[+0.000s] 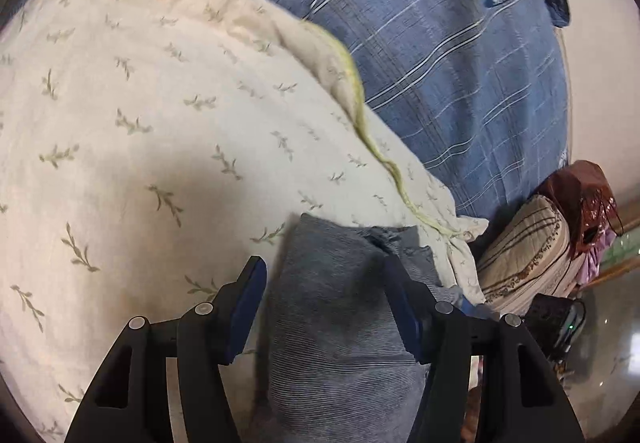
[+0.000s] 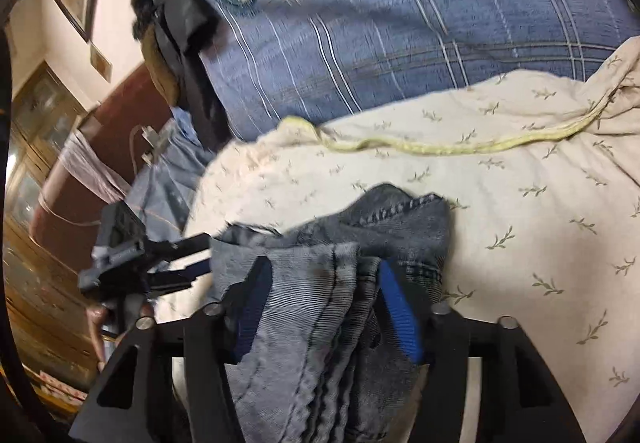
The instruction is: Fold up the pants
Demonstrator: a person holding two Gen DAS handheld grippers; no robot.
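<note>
1. Left gripper [image 1: 326, 311]: fingers [image 1: 250, 309] stood apart, grey pants [image 1: 340, 323] between them. Right pad touched the cloth; left pad showed a gap, so no firm grip visible.
2. Right gripper [image 2: 326, 307]: fingers [image 2: 396, 307] partly apart, bunched pants [image 2: 316, 307] filling the gap, both blue pads against the fabric.
3. Pants extended forward past both fingertips onto a cream leaf-print blanket [image 1: 140, 123]; a blue plaid cover [image 1: 440, 63] lay beyond it.

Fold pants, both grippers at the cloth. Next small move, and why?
Probably close the left gripper on the pants: the grey cloth lies between its fingers, but one pad stands clear of it. The right gripper has a bunch filling its gap, over the leaf-print sheet; whether it pinches is unclear.
</note>
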